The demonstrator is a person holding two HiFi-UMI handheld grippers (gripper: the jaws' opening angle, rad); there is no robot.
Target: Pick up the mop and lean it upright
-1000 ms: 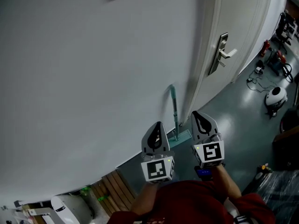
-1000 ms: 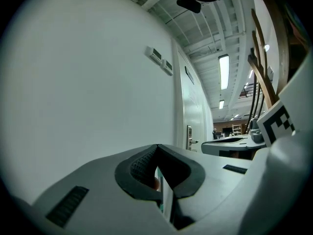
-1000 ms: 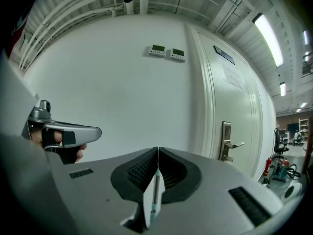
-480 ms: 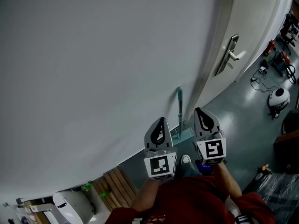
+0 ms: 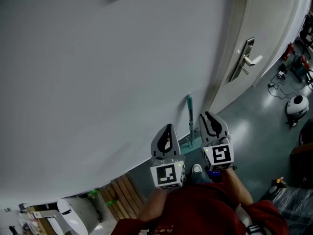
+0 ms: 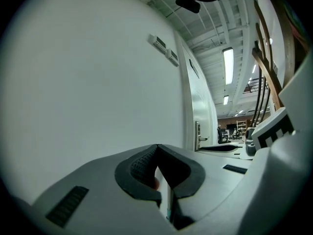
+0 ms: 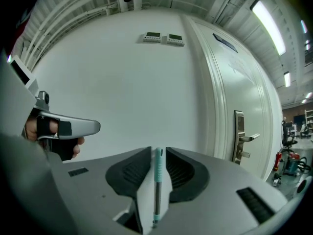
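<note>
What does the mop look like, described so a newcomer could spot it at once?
Start at the big white wall and follow it right to the door frame. Just left of that frame the mop stands upright against the wall: the only thin pole there, with a teal grip on top.

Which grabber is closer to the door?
The right gripper: it sits on the door's side of the mop, the left gripper on the other. Its jaws have just been opening, holding nothing.

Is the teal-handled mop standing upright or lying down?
Upright: the teal-handled mop stands on end, its handle leaning against the white wall.
</note>
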